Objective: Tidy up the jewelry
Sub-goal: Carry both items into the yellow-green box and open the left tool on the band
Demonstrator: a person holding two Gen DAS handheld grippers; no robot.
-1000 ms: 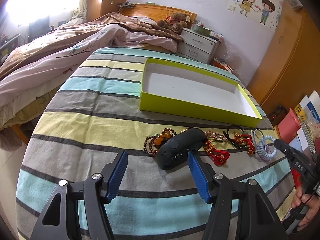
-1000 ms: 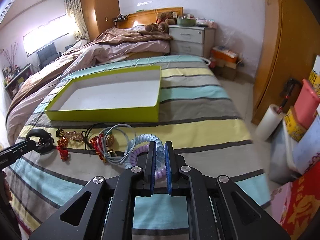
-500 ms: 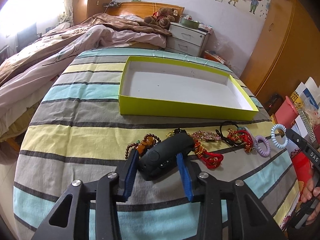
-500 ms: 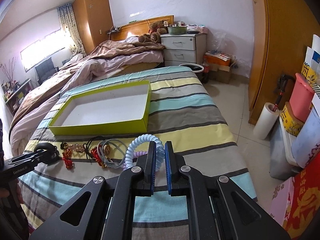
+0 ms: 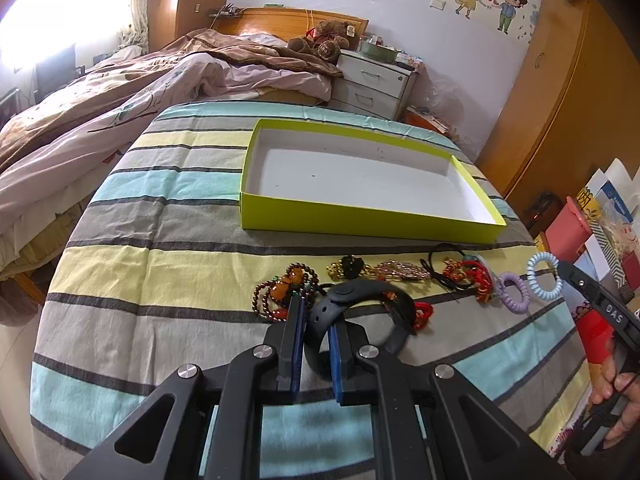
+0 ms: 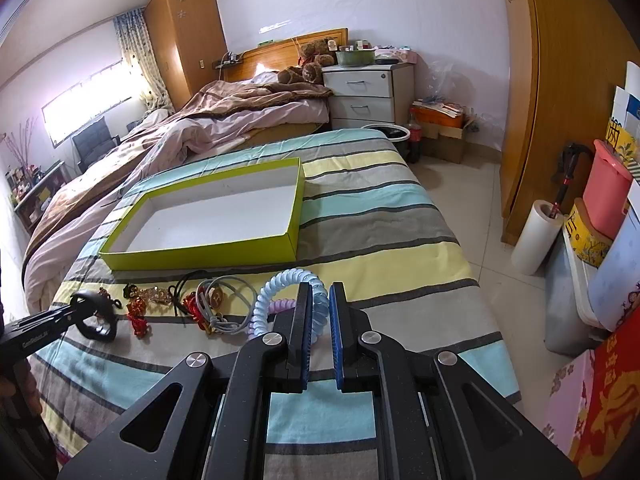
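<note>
My left gripper is shut on a black wristband, held just above the striped bedspread beside a brown bead bracelet. My right gripper is shut on a light blue spiral hair tie, lifted off the cover; it also shows in the left wrist view. A purple spiral tie, red cords, gold chains and a grey cord loop lie in a row. The empty green box sits behind them, also in the right wrist view.
The striped bed drops off at its right edge to tiled floor. A second bed with quilts lies left. A nightstand, wardrobe door, paper roll and stacked boxes stand right.
My left gripper moved forward and closed on the black wristband, tipping it upright. My right gripper has raised the blue spiral tie off the cover, leaving the purple tie behind.
</note>
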